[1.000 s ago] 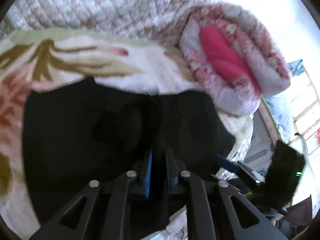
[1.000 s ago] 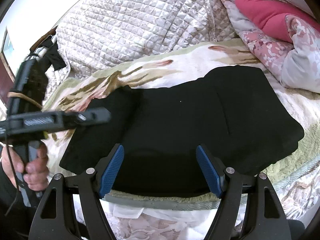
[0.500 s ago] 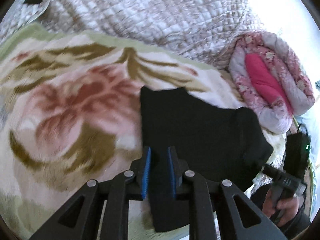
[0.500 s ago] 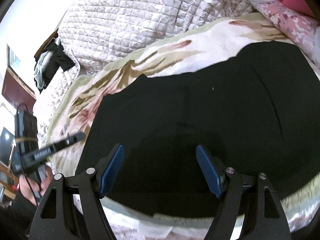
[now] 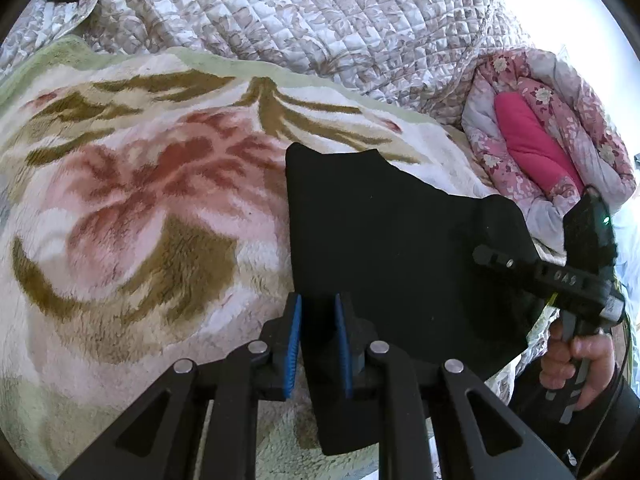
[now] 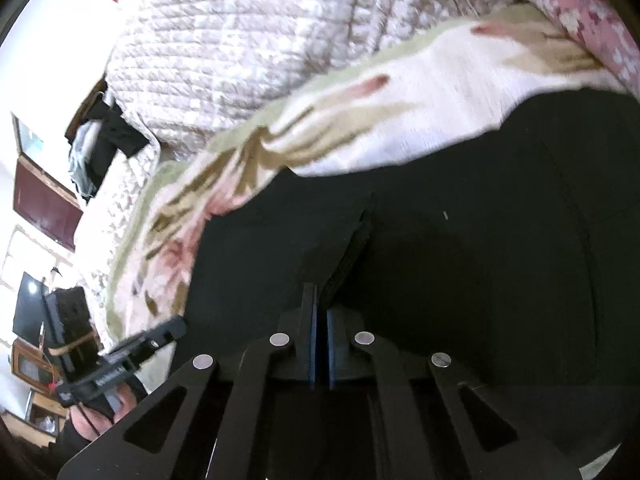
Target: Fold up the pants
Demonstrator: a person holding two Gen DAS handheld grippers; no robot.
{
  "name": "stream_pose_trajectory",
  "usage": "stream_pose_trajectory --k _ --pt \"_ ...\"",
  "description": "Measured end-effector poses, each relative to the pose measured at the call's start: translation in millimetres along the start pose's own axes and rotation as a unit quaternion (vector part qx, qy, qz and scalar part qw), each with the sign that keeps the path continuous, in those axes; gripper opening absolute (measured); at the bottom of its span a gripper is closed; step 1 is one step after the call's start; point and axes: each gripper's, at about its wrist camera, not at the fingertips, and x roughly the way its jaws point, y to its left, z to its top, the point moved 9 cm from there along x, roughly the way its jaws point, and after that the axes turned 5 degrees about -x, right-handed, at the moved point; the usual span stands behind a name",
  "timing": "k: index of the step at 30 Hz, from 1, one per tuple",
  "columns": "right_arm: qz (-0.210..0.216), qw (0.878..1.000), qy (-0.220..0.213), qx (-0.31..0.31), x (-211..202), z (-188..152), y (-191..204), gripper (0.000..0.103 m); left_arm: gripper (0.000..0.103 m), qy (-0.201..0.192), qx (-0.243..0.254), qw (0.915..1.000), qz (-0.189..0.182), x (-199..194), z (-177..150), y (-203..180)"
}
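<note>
Black pants (image 5: pixel 380 232) lie folded on a floral blanket (image 5: pixel 140 200). In the left wrist view my left gripper (image 5: pixel 318 304) is shut on the pants' near left edge, with black cloth running between its blue pads (image 5: pixel 295 332). In the right wrist view the pants (image 6: pixel 500 280) fill the lower frame. My right gripper (image 6: pixel 320 312) is shut on a raised ridge of the black cloth. The right gripper (image 5: pixel 486 258) also shows at the right of the left wrist view, over the pants' right side. The left gripper (image 6: pixel 176 326) shows at lower left in the right wrist view.
A quilted bedspread (image 5: pixel 320 20) rises behind the blanket. A rolled pink floral quilt (image 5: pixel 540 140) lies at the right, beside the pants. A person's hand (image 5: pixel 580 356) holds the right gripper's handle. Dark clothes (image 6: pixel 108 136) hang at the bed's far corner.
My right gripper went from wide open to shut on the pants and came closer to them. My left gripper kept its grip and swung, so the pants now lie to its right.
</note>
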Motion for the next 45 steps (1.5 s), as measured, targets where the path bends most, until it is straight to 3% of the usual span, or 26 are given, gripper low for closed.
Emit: stream_pose_trajectory --k 2,6,9,17,20,24,27,32,37,45 --pt "-0.003 1.0 -0.011 -0.016 -4 8 5 0.003 0.019 0.001 0.001 1.0 0.002 -1 -2 0" --pt "-0.037 0.999 0.013 -0.018 13 6 -17 0.003 0.02 0.003 0.004 1.0 0.0 -2 -6 -1" --pt "-0.027 0.999 0.024 0.003 18 0 -26 0.003 0.022 0.007 0.004 1.0 -0.001 -2 -9 -3" --pt "-0.066 0.998 -0.01 -0.02 -28 -8 -23 0.006 0.022 -0.004 0.009 0.9999 0.006 -11 -5 -5" --pt "-0.057 0.997 -0.007 -0.052 -36 -24 -1 0.007 0.022 -0.014 0.024 0.9996 0.002 -16 -2 -15" --pt "-0.064 0.994 0.038 -0.076 -17 -61 2 0.009 0.022 -0.01 0.055 0.9984 -0.005 -12 -6 -33" --pt "-0.071 0.994 0.025 -0.074 -24 -62 0 0.009 0.022 0.013 0.059 0.9982 0.0 3 -18 -31" --pt "-0.088 0.992 0.022 -0.089 -35 -66 -1 0.011 0.023 0.009 0.067 0.9977 0.005 -3 -24 -31" --pt "-0.084 0.995 0.015 -0.042 -45 -70 -19 0.015 0.023 0.007 0.073 0.9973 0.008 -2 -29 -31" --pt "-0.102 0.993 -0.011 -0.065 -60 -57 -8 0.015 0.023 0.005 0.08 0.9963 0.033 -8 -21 -40"
